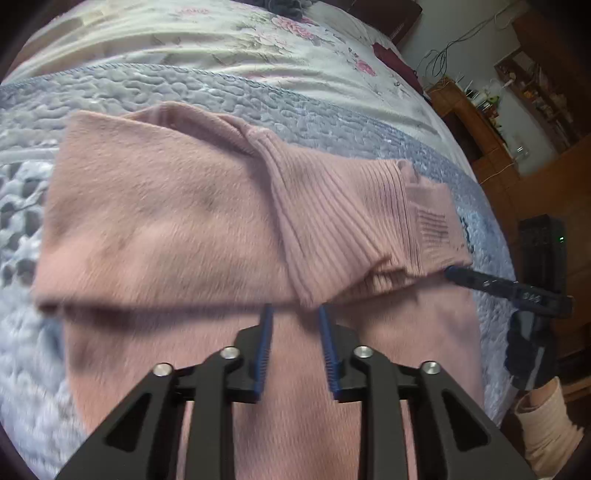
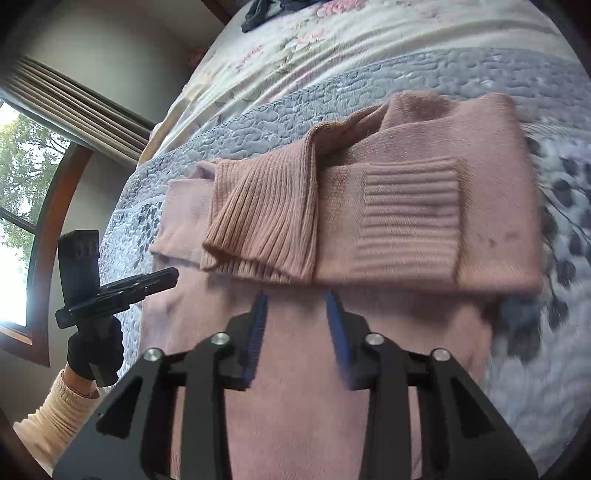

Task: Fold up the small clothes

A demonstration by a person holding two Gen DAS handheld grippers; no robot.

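Hovering with jaws spread, both grippers (image 1: 295, 308) (image 2: 297, 293) hide the blurred pink sweater's (image 1: 166, 221) hem.

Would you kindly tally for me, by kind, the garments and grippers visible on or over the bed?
Pink knit sweater, partly folded on the bed: 1
Dark garment at the bed's far edge: 1
Grippers, left gripper and right gripper, both open over the sweater: 2
Total: 4
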